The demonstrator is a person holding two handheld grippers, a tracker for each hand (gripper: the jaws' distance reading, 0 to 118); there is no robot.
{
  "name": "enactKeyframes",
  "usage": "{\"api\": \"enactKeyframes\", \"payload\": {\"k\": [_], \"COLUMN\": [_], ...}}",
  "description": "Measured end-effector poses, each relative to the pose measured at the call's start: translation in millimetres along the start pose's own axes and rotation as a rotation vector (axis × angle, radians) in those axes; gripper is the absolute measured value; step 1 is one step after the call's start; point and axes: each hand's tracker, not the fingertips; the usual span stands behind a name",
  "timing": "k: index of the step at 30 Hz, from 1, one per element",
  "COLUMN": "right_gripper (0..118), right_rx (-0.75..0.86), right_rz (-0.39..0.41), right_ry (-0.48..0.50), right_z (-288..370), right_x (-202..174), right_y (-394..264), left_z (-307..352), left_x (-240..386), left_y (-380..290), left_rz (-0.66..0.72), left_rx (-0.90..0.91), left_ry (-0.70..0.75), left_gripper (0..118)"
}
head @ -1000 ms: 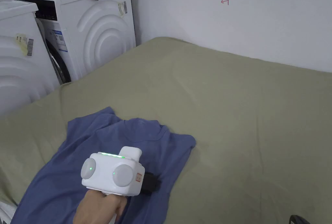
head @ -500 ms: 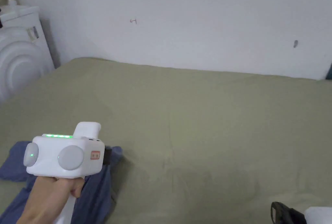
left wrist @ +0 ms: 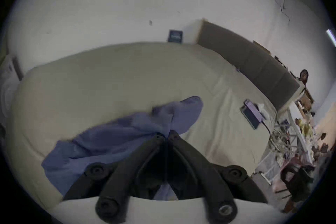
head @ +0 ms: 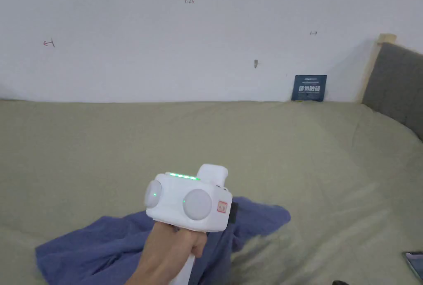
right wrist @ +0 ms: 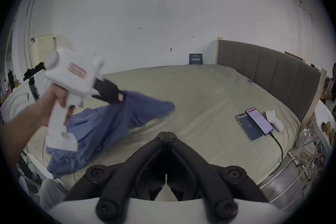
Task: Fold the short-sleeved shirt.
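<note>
White plaster wall is standing behind a wide bed covered in an olive-green fitted sheet, which is serving as the work surface.

At the far left of the right gripper view, a white front-loading washing machine is standing beside the bed. Next to it, a person's left hand is gripping the handle of the left hand-held gripper, a white housing with black jaws. Its jaws are pressed together and are pinching a fold of the blue short-sleeved cotton shirt; in the left gripper view the same left hand-held gripper is showing cloth caught between its closed tips. The shirt is lying crumpled on the near left part of the sheet, with the pinched portion lifted off the bed and one lobe trailing toward the middle. In the head view the shirt is spreading out below and around the white housing, whose jaws are mostly hidden.

Toward the centre, the right hand-held gripper is hovering above bare sheet, jaws pressed together with nothing between them, well apart from the shirt.

Further right, two flat smartphones are lying side by side on the sheet, one with a black cable attached, and a small white object is resting just beside them. A grey padded headboard is closing off the right end of the bed, and a small dark blue placard is leaning against the wall near it.
</note>
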Motion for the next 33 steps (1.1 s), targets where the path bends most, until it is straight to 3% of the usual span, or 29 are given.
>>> {"api": "enactKeyframes", "payload": {"k": [3, 4, 5, 6, 7, 8, 12, 13, 14, 16, 21, 26, 33], "right_gripper": [1, 1, 1, 1, 1, 1, 1, 1, 1, 1, 1, 1, 1], "right_rx": [-0.025, -0.031, -0.035, -0.041, -0.045, -0.049, -0.04, -0.03, -0.022, -0.002, 0.068, 0.147, 0.169], "right_rz": [-0.007, -0.009, -0.011, -0.013, -0.015, -0.018, -0.008, -0.005, -0.002, -0.004, 0.033, 0.045, 0.053], "right_ry": [-0.017, -0.019, -0.021, -0.022, -0.021, -0.019, -0.005, 0.0, 0.002, 0.02, 0.048, 0.077, 0.112], "right_z": [-9.0, -11.5, -14.4, -17.7, -21.0, -24.0, -29.9, -28.6, -27.2, -20.8, 2.3, 26.1, 41.6], "right_x": [5.3, 6.6, 7.3, 7.7, 7.7, 7.2, 0.1, -2.7, -5.2, -10.1, -26.2, -41.1, -58.7], "right_y": [-4.8, -5.9, -6.9, -7.5, -8.1, -7.7, -2.9, -0.9, 0.9, 5.6, 13.7, 15.9, 13.8], "left_z": [-55.7, -65.6, -70.7, -71.9, -70.1, -68.5, -22.8, -4.1, 13.7, 62.2, 184.2, 293.5, 353.0], "left_x": [5.2, 4.6, 2.2, -1.8, -5.2, -7.6, -20.2, -23.2, -26.0, -30.9, -44.7, -40.8, -53.8], "left_y": [-22.2, -28.1, -34.2, -40.1, -42.8, -45.7, -47.0, -48.0, -49.5, -58.2, -101.4, -166.3, -217.2], "left_rz": [-0.034, -0.028, -0.016, -0.003, 0.011, 0.017, 0.016, 0.028, 0.044, 0.083, 0.128, 0.184, 0.26], "left_rx": [-0.107, -0.133, -0.128, -0.118, -0.116, -0.122, -0.023, 0.016, 0.052, 0.156, 0.352, 0.53, 0.606], "left_ry": [0.062, 0.085, 0.081, 0.074, 0.073, 0.083, 0.148, 0.155, 0.148, 0.158, 0.284, 0.503, 0.634], "left_gripper": [0, 4, 16, 49, 101, 118, 118, 111, 90, 0, 0, 0, 0]}}
